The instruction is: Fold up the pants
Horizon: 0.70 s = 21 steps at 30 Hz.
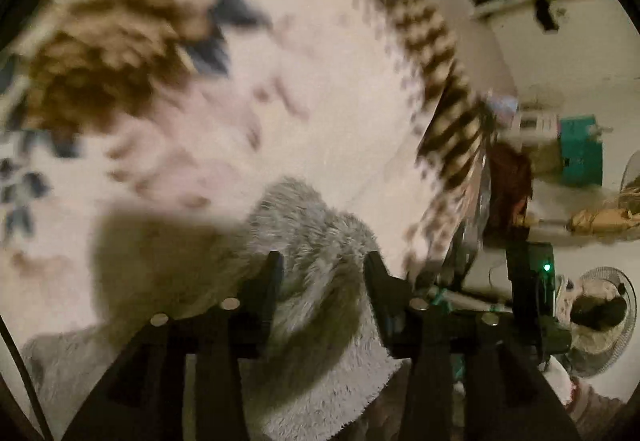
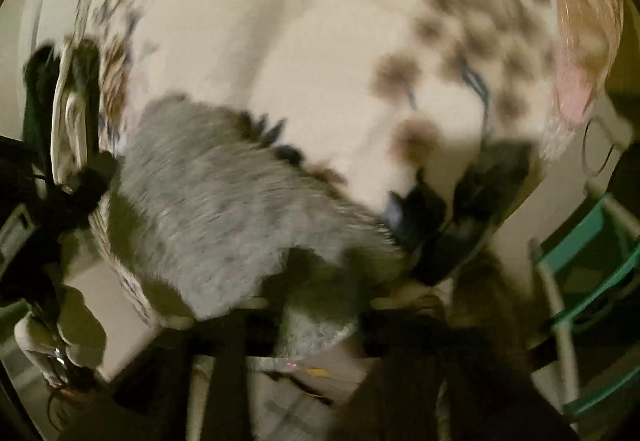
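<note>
The pants (image 1: 316, 241) are grey and fluffy, lying on a cream blanket with brown and blue pattern (image 1: 280, 101). In the left wrist view my left gripper (image 1: 322, 265) has its black fingers (image 1: 272, 281) apart with the grey cloth running between them; no clamping shows. In the right wrist view the pants (image 2: 208, 209) stretch from the lower middle up to the left. My right gripper (image 2: 316, 305) is dark and blurred, with grey cloth between its fingers; whether it pinches the cloth is unclear.
The blanket's edge (image 1: 452, 145) runs down the right of the left wrist view. Beyond it are a white fan (image 1: 600, 321), a teal box (image 1: 580, 149) and clutter. In the right wrist view a teal rack (image 2: 592, 261) stands right and dark gear (image 2: 48, 181) left.
</note>
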Motion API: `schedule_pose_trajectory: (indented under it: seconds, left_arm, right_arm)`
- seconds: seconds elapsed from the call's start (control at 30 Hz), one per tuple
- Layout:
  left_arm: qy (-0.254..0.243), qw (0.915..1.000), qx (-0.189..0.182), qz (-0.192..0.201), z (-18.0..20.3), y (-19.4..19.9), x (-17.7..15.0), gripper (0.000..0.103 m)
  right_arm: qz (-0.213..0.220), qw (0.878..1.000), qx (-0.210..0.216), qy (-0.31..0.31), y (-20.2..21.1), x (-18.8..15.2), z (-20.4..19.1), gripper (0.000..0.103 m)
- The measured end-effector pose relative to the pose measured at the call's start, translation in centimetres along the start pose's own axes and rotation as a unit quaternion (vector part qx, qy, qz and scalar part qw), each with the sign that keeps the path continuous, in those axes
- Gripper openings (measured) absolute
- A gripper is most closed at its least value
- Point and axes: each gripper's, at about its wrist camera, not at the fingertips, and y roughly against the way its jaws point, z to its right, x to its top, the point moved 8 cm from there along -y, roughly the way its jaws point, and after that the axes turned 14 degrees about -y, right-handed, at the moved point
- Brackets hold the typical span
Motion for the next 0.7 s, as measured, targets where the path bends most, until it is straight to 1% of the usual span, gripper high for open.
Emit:
schedule_pose_trajectory:
  seconds: [0.03,0.07,0.1,0.13,0.17,0.2,0.23,0.27,0.3,0.33,0.37,0.4,0.43,0.47,0.5,0.53,0.57,0.6,0.63,0.67,0.7]
  left_arm:
    - [0.015,0.9993,0.009,0.033,-0.2,1.6,-0.5,0.069]
    - [0.038,0.9968,0.011,0.07,-0.5,3.3,-1.3,0.089]
    - [0.055,0.9938,0.011,0.096,-0.7,4.3,-2.1,0.102]
    - [0.082,0.9886,0.016,0.125,-1.2,5.9,-3.7,0.103]
    - [0.1,0.9849,0.021,0.139,-2.0,7.0,-4.8,0.103]
    - [0.122,0.9794,0.031,0.158,-2.5,8.0,-6.4,0.103]
    - [0.147,0.972,0.049,0.176,-3.1,8.9,-8.5,0.103]
    - [0.174,0.964,0.068,0.189,-3.7,9.7,-10.7,0.103]
    - [0.203,0.9547,0.084,0.201,-4.0,10.2,-13.1,0.103]
    - [0.238,0.9422,0.099,0.214,-4.5,10.7,-16.1,0.103]
    - [0.275,0.9287,0.11,0.223,-5.1,11.0,-19.1,0.103]
    - [0.313,0.9133,0.117,0.233,-5.8,11.3,-22.4,0.103]
    - [0.357,0.8928,0.124,0.245,-6.9,11.9,-26.0,0.103]
    - [0.403,0.8683,0.13,0.258,-7.9,12.3,-29.6,0.103]
    - [0.449,0.8408,0.132,0.272,-8.9,12.5,-33.2,0.103]
    - [0.516,0.7955,0.128,0.291,-10.5,12.7,-38.0,0.102]
    - [0.553,0.7652,0.12,0.307,-11.3,12.4,-40.7,0.101]
    - [0.591,0.7279,0.104,0.332,-12.2,12.2,-43.6,0.101]
    - [0.628,0.6827,0.091,0.362,-13.7,12.0,-47.0,0.101]
    - [0.643,0.6592,0.086,0.38,-14.6,12.0,-48.8,0.101]
    - [0.659,0.6281,0.078,0.406,-15.8,11.9,-50.8,0.101]
  right_arm:
    - [0.009,1.0,-0.006,0.017,0.6,-0.3,-0.9,0.087]
    - [0.026,0.998,-0.018,0.048,1.6,-0.9,-2.1,0.087]
    - [0.038,0.996,-0.03,0.074,2.2,-1.4,-3.1,0.087]
    - [0.052,0.992,-0.045,0.105,2.7,-2.1,-4.4,0.087]
    - [0.062,0.988,-0.057,0.129,3.0,-2.8,-5.6,0.088]
    - [0.071,0.984,-0.063,0.148,3.1,-3.5,-6.5,0.088]
    - [0.08,0.979,-0.069,0.175,3.1,-4.4,-7.9,0.088]
    - [0.093,0.971,-0.075,0.209,2.7,-5.5,-9.8,0.091]
    - [0.1,0.965,-0.08,0.229,2.4,-6.2,-10.8,0.094]
    - [0.106,0.959,-0.087,0.249,2.0,-7.2,-11.4,0.094]
    - [0.104,0.953,-0.094,0.269,1.0,-8.5,-12.5,0.094]
    - [0.099,0.951,-0.095,0.277,0.4,-9.5,-13.1,0.094]
    - [0.088,0.95,-0.093,0.286,-0.8,-10.8,-14.1,0.094]
    - [0.082,0.949,-0.093,0.291,-1.1,-11.7,-13.7,0.094]
    - [0.074,0.947,-0.094,0.299,-2.2,-13.2,-14.5,0.094]
    - [0.064,0.943,-0.093,0.313,-3.5,-14.5,-15.8,0.094]
    - [0.06,0.94,-0.093,0.322,-4.1,-15.5,-16.1,0.094]
    - [0.056,0.936,-0.096,0.333,-5.0,-16.9,-16.6,0.094]
    - [0.05,0.933,-0.099,0.343,-6.2,-18.1,-17.7,0.094]
    - [0.042,0.931,-0.101,0.348,-7.0,-19.2,-18.2,0.094]
    - [0.037,0.93,-0.103,0.351,-7.8,-20.0,-18.5,0.094]
